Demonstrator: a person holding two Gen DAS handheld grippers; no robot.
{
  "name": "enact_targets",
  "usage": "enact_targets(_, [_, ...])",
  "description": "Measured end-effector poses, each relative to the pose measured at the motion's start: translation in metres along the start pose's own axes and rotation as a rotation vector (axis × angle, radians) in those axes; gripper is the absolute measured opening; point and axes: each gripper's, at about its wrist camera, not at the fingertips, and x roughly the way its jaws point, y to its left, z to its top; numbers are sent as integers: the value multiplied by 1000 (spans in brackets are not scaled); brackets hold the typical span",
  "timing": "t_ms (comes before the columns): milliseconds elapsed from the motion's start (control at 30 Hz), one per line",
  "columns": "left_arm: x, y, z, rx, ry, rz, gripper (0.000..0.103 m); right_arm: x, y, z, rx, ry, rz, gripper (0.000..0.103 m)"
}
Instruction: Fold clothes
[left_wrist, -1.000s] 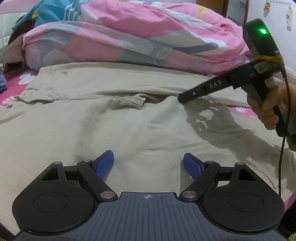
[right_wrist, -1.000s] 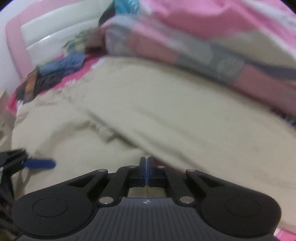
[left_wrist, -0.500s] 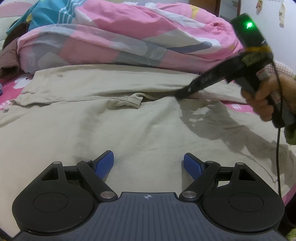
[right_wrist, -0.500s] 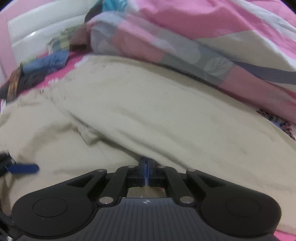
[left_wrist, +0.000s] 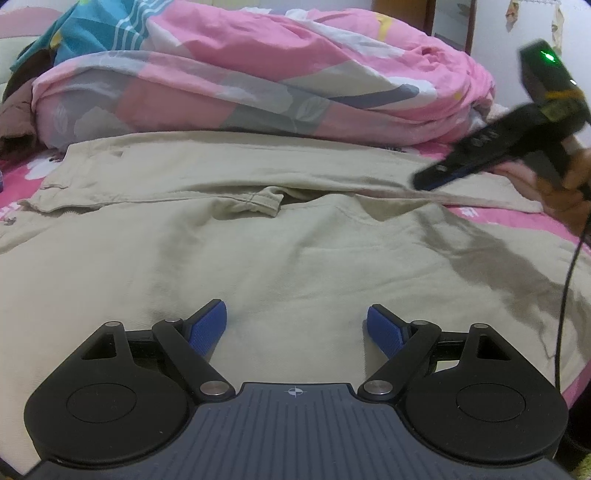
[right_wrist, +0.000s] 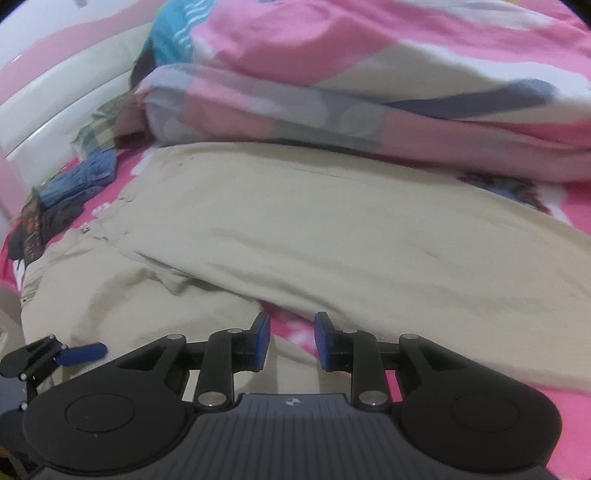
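Both grippers hold nothing: left gripper (left_wrist: 295, 325) spread wide over the trousers (left_wrist: 258, 251), right gripper (right_wrist: 291, 341) parted just short of their edge. Soft, limp cloth; I'd pinch that hem.

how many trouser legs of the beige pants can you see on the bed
2. The far leg of the beige cotton trousers lies flat beside the pink quilt; the near leg spreads under the open left gripper.
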Motion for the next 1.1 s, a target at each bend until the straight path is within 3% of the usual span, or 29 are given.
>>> enact_targets(233, [1, -3, 0, 12, 10, 19, 85, -46, -38, -34, 96, -74, -42, 28])
enact_targets(367, [1, -5, 0, 20, 18, 40, 85, -50, -7, -51, -45, -129, 69, 26])
enact_targets(467, [0, -7, 0, 25, 25, 55, 86, -23, 19, -65, -139, -131, 131, 25])
enact_targets(533, [0, -8, 1, 29, 29, 65, 86, -2, 25, -72, -173, -128, 110, 24])
enact_targets(633, [-1, -10, 1, 35, 36, 79, 86, 8, 4, -77, -161, -156, 14, 3])
enact_targets(667, [-1, -10, 1, 36, 38, 84, 86, 4, -11, -76, -97, -169, -6, 4])
enact_targets(767, [0, -11, 0, 36, 38, 91, 88, -16, -44, -81, 5, -218, -182, 6])
enact_targets(833, [0, -12, 1, 36, 40, 96, 88, -32, -57, -87, 78, -238, -230, 7])
enact_targets(933, [1, -12, 1, 33, 41, 101, 88, -62, -31, -108, 43, -308, -155, 8])
enact_targets(1033, [1, -13, 2, 29, 48, 111, 89, -74, 16, -140, -66, -314, -61, 9])
enact_targets(1100, [2, -14, 4, 27, 56, 119, 89, -68, 24, -158, -142, -268, -106, 10])
